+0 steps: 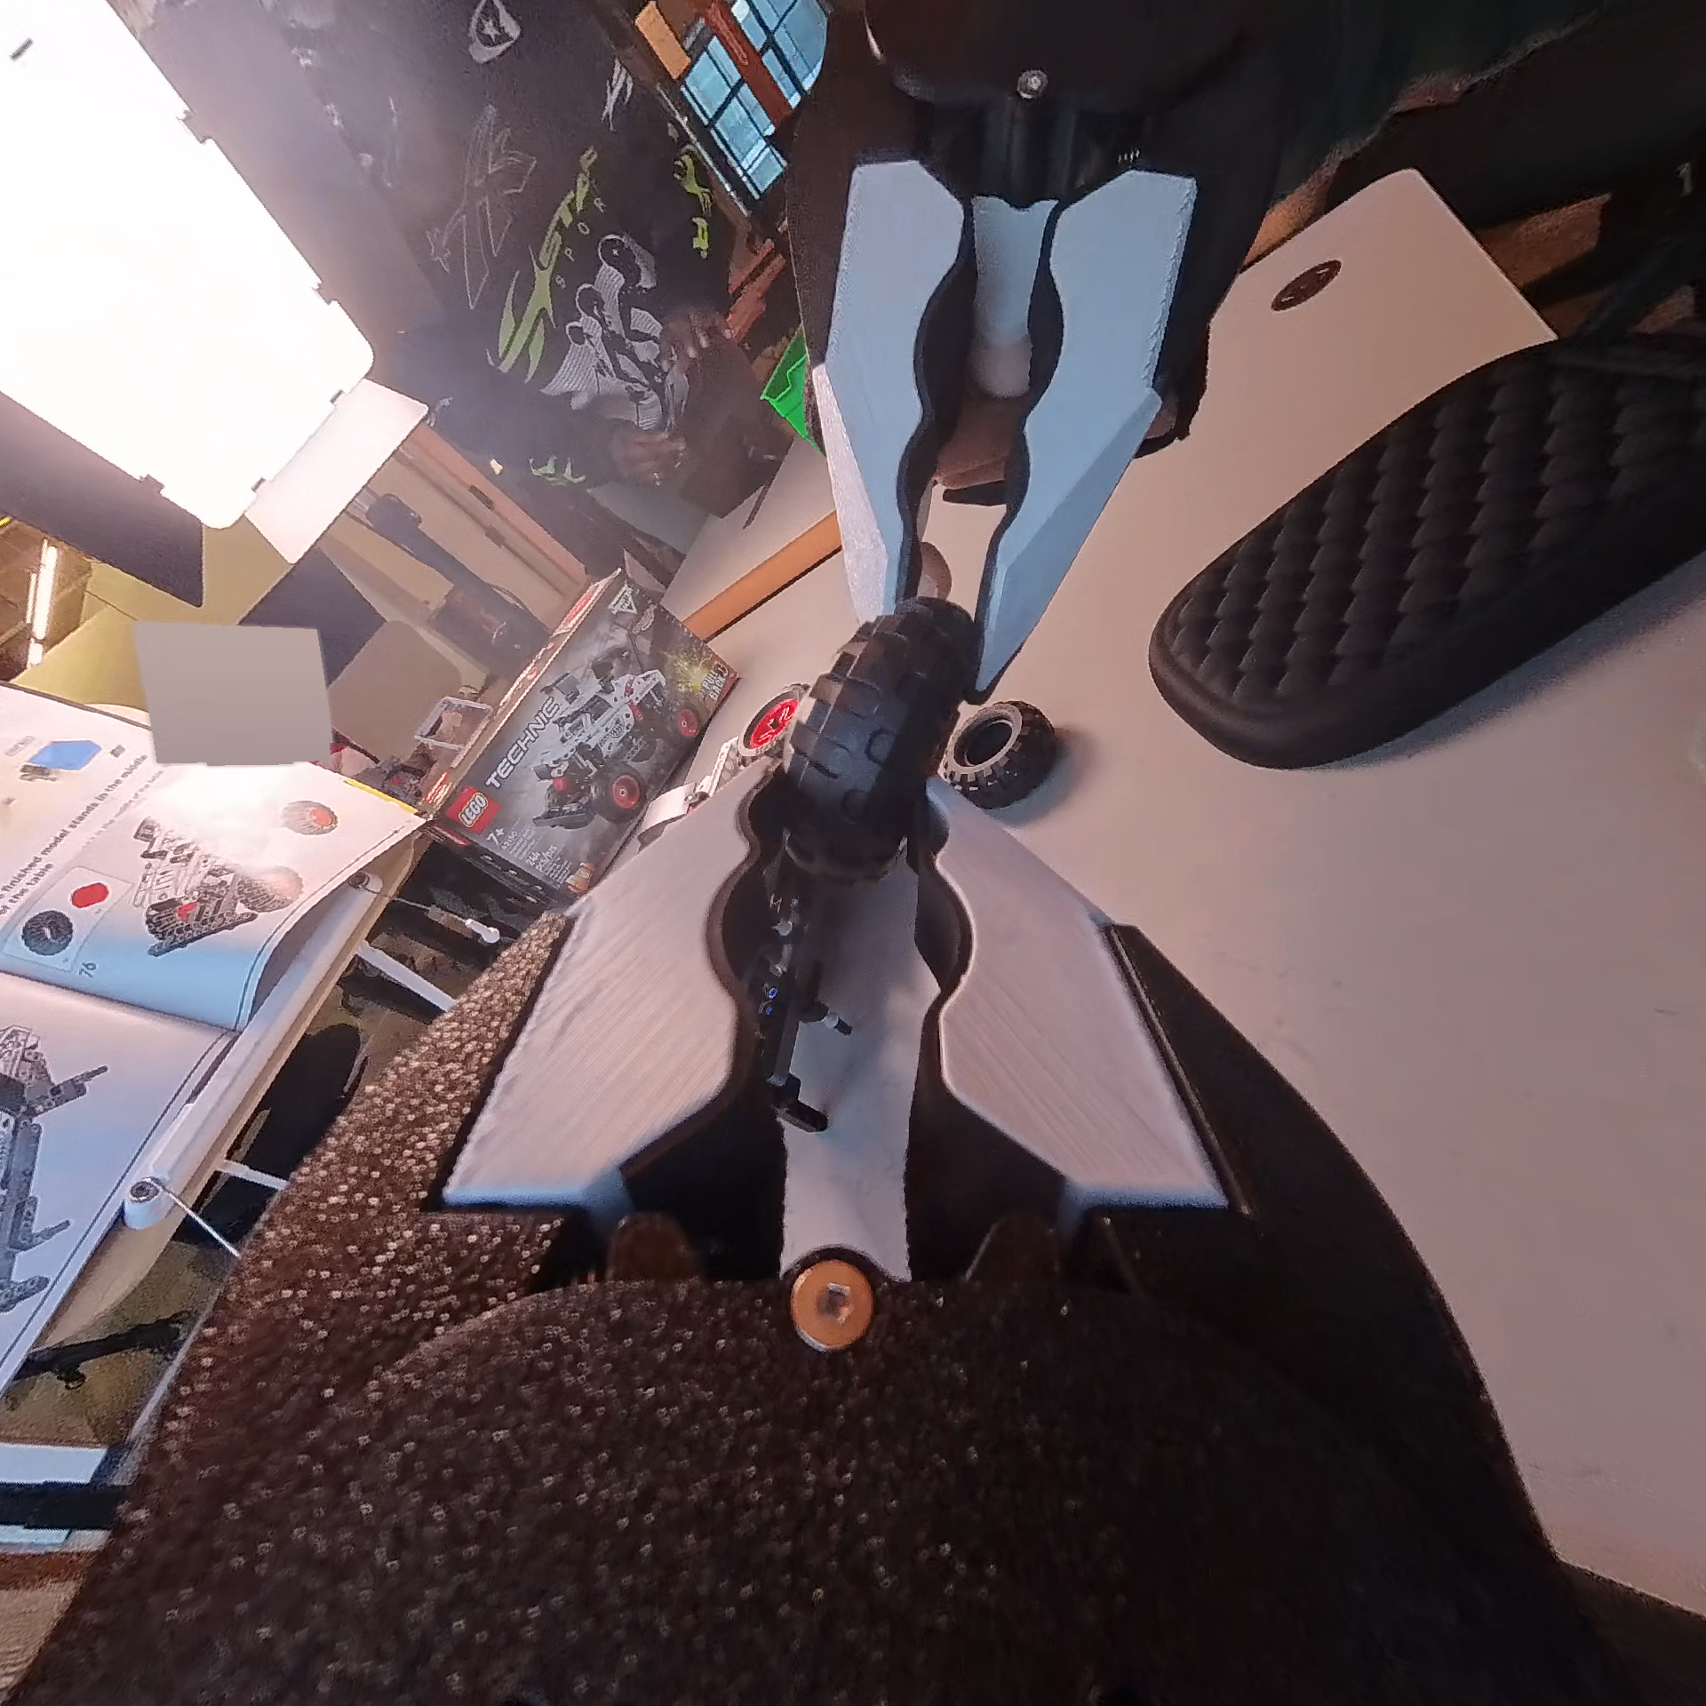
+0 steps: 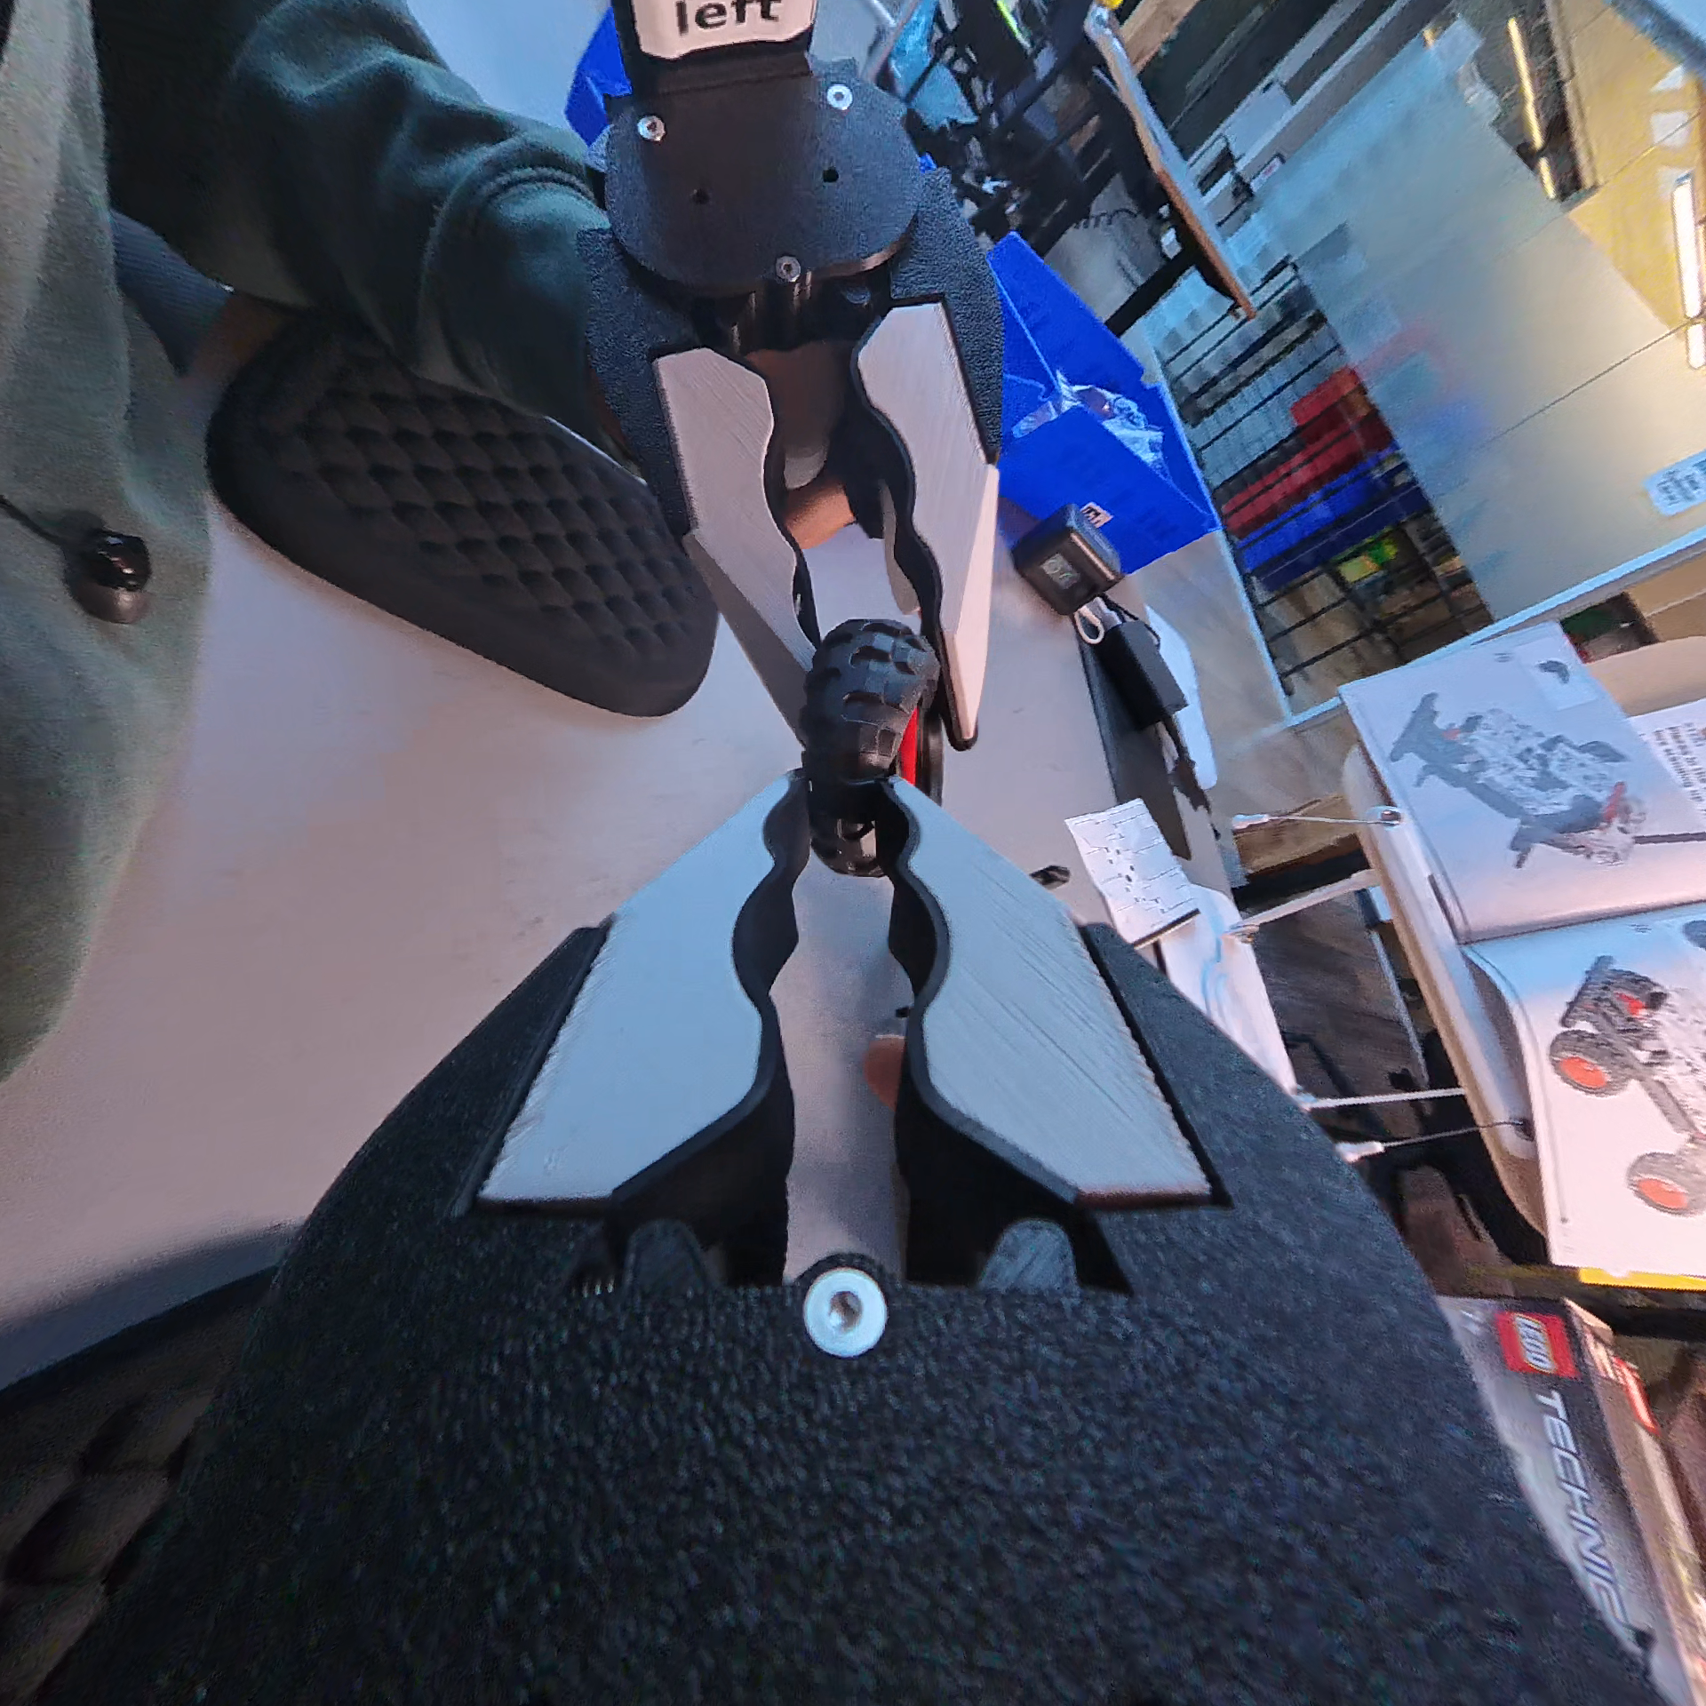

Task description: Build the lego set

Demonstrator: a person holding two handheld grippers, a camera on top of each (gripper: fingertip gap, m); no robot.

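- Left wrist view: where both tools meet on one part, the black tyre (image 1: pixel 868 729) is seen held above the table (image 1: pixel 1292 969), at the tips of the left gripper (image 1: pixel 849 794). This gripper's jaws are drawn in against the tyre, and a dark beam assembly (image 1: pixel 794 1006) lies in the gap behind it.
- The right gripper (image 1: pixel 942 628) is shown reaching in from the far side, its jaws closed on the same tyre from the opposite end.
- A loose tyre (image 1: pixel 1002 752) and a red-centred hub (image 1: pixel 771 725) are left on the table just beyond. The set's box (image 1: pixel 591 757) and the instruction booklet (image 1: pixel 138 877) lie further left.
- Right wrist view: the tyre (image 2: pixel 868 711) is seen pinched at the narrow tips of the right gripper (image 2: pixel 845 803), with only its lower edge caught. A red hub (image 2: pixel 912 738) shows at its side within the left gripper (image 2: pixel 886 702).
- Risk 1: because rubber is gripped by tapered tips, the tyre may be squeezed out sideways and dropped if pressure is raised.
- Risk 2: if the two tools are pushed off-axis, the tyre may be seated crooked on its hub, or the beam assembly levered apart.
- Risk 3: a dropped part may roll off towards the black pad (image 2: pixel 462 535).
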